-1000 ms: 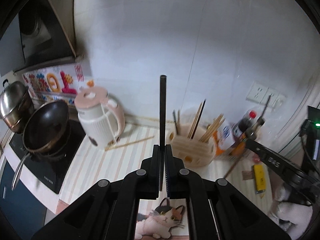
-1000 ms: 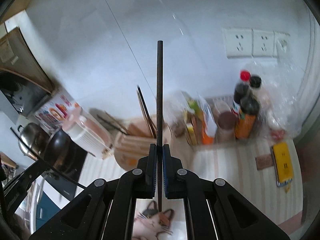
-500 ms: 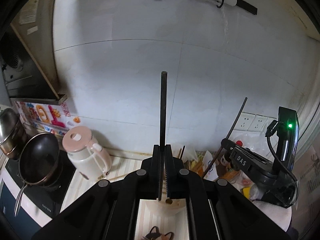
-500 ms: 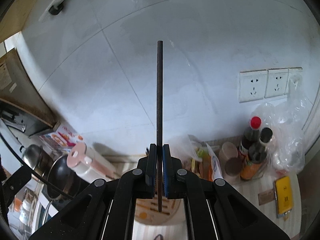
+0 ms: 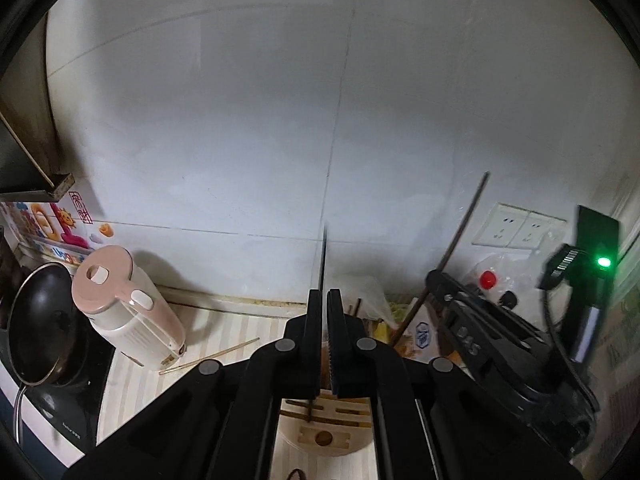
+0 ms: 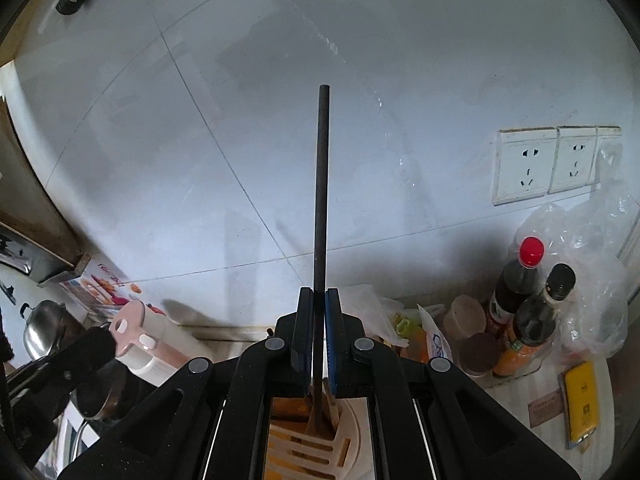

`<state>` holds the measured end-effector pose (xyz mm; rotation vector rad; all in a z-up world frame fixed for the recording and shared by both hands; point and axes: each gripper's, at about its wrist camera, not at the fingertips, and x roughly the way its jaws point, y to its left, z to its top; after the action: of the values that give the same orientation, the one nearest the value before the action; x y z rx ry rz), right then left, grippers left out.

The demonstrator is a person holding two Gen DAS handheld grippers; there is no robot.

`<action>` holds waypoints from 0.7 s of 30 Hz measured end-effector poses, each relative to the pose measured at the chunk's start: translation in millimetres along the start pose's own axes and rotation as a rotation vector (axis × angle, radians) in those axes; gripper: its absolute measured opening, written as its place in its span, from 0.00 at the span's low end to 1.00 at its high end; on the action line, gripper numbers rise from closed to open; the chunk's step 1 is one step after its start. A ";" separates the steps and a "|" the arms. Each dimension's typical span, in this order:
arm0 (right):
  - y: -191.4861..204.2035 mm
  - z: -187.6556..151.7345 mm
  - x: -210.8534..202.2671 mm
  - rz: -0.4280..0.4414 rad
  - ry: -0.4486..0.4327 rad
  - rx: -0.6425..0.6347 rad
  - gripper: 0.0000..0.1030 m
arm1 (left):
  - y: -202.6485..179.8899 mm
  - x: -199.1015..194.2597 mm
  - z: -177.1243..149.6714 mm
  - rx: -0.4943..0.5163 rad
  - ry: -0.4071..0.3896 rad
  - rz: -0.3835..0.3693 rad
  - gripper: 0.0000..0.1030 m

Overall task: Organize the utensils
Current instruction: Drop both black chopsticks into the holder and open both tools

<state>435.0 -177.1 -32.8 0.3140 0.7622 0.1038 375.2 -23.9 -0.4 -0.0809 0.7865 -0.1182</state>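
striped counter (image 5: 224, 320), pink kettle (image 5: 128, 312); loose chopsticks (image 5: 208, 356), utensil holder (image 5: 324, 432)

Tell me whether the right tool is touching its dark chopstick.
Touching. The right wrist view shows the right tool clamped on the dark chopstick, both pads against its shaft.

My right gripper (image 6: 318, 336) has its jaws clamped on a dark chopstick (image 6: 321, 200), standing upright, its lower end in the slotted holder (image 6: 316, 450) below.
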 end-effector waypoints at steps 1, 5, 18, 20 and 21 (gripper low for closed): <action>0.9 -1.4 1.9 0.000 -0.011 -0.006 0.05 | 1.8 4.2 -0.4 -0.007 0.008 -0.002 0.01; 2.1 -8.4 9.4 -0.004 -0.035 -0.018 0.05 | 13.2 22.5 -7.2 -0.026 0.052 0.007 0.01; -1.6 -32.6 29.9 -0.020 0.048 -0.060 0.06 | 46.5 41.8 -32.1 -0.089 0.131 0.161 0.50; -2.7 -35.5 31.2 -0.023 0.080 -0.067 0.06 | 52.1 39.8 -34.1 -0.101 0.120 0.185 0.94; -3.4 -36.5 31.7 -0.022 0.101 -0.068 0.07 | 54.0 37.7 -35.3 -0.107 0.109 0.190 0.95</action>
<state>432.5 -165.0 -79.6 0.2374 0.8601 0.1249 380.6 23.5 -57.9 -0.1013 0.9052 0.0999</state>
